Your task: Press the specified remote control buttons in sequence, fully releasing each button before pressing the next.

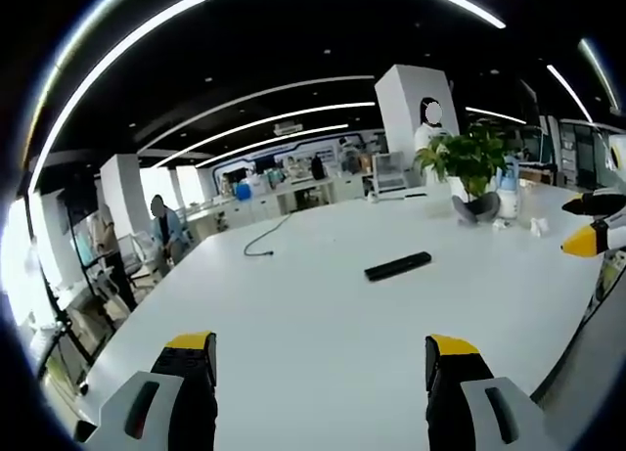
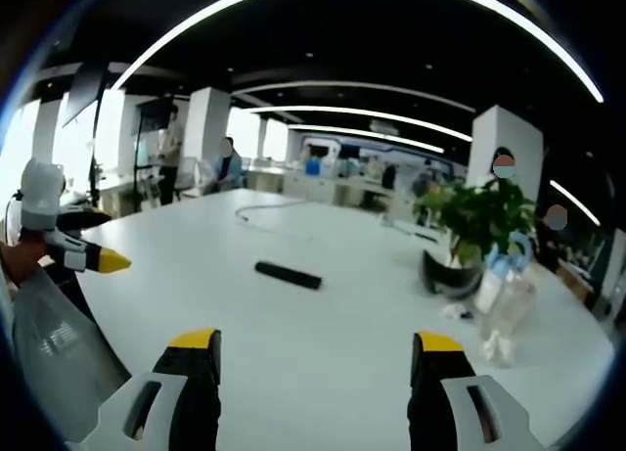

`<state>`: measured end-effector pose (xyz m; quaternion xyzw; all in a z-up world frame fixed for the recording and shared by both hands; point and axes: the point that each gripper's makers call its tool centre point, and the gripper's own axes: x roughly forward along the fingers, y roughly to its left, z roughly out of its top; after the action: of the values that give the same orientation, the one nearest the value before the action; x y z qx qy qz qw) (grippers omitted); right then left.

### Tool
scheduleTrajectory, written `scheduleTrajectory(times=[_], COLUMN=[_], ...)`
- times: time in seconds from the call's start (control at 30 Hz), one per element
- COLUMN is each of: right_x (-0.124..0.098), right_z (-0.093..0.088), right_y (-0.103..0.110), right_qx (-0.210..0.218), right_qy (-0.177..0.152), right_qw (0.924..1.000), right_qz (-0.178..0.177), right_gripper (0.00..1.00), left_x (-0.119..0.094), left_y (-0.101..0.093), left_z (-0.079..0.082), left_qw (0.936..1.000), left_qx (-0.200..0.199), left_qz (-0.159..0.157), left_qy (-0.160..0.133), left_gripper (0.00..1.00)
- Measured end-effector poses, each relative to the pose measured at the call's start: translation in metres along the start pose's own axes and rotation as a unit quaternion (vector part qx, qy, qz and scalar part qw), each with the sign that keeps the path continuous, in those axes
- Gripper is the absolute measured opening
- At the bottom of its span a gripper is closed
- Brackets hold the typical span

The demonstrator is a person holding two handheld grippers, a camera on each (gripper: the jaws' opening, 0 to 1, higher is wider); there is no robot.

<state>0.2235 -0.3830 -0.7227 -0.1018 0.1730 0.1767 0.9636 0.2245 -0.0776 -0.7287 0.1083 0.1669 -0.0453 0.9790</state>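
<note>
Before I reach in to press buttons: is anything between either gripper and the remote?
Nothing visible. Bare white table lies between the open left gripper and the remote, and likewise ahead of the open right gripper. The plant and cable sit off to the sides.

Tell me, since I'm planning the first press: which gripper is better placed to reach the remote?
Neither clearly. The remote lies ahead of both open grippers, left gripper and right gripper, apart from both.
</note>
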Motion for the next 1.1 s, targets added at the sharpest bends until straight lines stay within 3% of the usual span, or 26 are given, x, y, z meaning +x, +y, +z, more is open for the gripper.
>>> scheduleTrajectory(times=[0.57,0.73,0.83,1.1], right_x=[0.0,0.0,0.0,0.0], right_z=[0.001,0.001,0.001,0.002], right_y=[0.001,0.002,0.002,0.001], right_qx=[0.0,0.0,-0.001,0.0], right_qy=[-0.002,-0.002,-0.002,-0.003], right_qw=[1.0,1.0,1.0,1.0], right_qz=[0.003,0.005,0.006,0.003], right_gripper=[0.78,0.78,0.78,0.78], left_x=[-0.003,0.002,0.009,0.029], left_y=[0.007,0.006,0.002,0.003], left_z=[0.008,0.011,0.018,0.035], left_qw=[0.9996,0.9996,0.9989,0.9965], left_qx=[0.012,0.023,0.042,0.074], left_qz=[0.021,0.011,-0.011,-0.031], left_qy=[-0.012,-0.01,-0.015,-0.022], left_gripper=[0.88,0.88,0.85,0.85])
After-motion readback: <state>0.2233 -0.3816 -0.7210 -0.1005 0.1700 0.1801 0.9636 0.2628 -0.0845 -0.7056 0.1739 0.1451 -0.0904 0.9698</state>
